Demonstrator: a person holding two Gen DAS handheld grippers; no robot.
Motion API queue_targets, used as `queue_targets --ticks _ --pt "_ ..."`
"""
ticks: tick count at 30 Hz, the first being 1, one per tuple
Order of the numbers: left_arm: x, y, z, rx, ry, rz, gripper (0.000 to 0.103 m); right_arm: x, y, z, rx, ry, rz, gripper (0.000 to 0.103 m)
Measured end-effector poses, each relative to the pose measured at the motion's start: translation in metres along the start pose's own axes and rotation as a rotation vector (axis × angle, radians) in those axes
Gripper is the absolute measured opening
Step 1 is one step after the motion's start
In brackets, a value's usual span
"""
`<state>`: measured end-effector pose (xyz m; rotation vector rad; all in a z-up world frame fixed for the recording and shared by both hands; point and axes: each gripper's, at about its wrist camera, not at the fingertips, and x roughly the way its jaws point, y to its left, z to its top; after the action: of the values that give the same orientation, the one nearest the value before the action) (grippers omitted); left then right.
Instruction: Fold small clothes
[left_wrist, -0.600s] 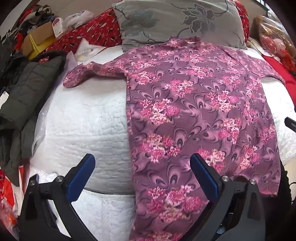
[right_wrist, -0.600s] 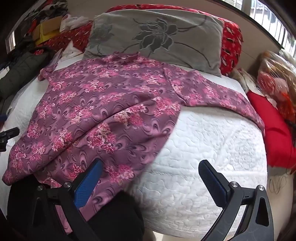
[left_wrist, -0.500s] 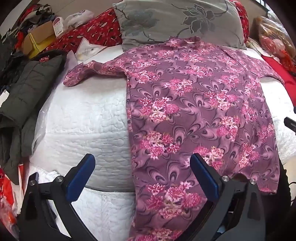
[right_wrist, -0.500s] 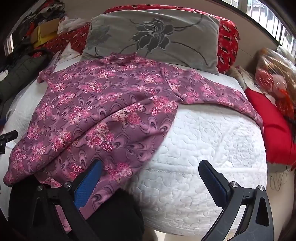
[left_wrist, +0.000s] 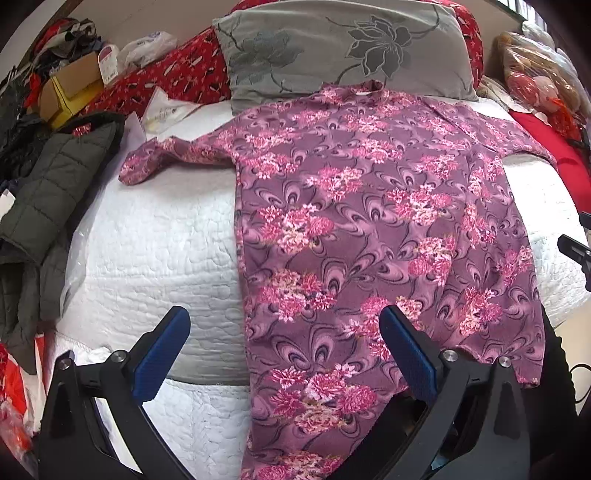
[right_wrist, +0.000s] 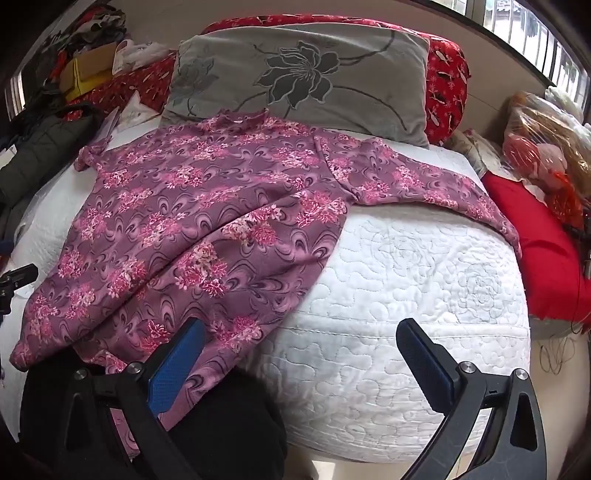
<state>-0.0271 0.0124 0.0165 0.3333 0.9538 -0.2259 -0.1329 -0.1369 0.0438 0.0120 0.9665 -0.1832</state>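
We see a purple floral top (left_wrist: 369, 221) spread flat on a white quilted mattress (left_wrist: 159, 236), its collar up against a grey pillow with a flower print (left_wrist: 332, 48) and its hem hanging over the near edge of the bed. One sleeve lies stretched toward a dark green padded jacket (left_wrist: 48, 192) at the left side, the other reaches toward a red cushion (right_wrist: 543, 258) on the right. Our left gripper (left_wrist: 284, 350) hovers above the near left part of the top with its blue pads spread wide and nothing between them. Our right gripper (right_wrist: 306, 358) hangs tilted downward over the near right edge of the mattress, jaws likewise wide apart and holding nothing; its left pad sits just over the hem, though we cannot tell whether it touches the cloth.
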Motion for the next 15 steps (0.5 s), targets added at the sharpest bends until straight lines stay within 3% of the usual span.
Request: queue_targets --ticks 15 --pt "0.001 0.003 0.018 -0.043 -0.003 -0.044 0.103 0.007 -0.009 0.002 0.018 0.024 -0.001 0.102"
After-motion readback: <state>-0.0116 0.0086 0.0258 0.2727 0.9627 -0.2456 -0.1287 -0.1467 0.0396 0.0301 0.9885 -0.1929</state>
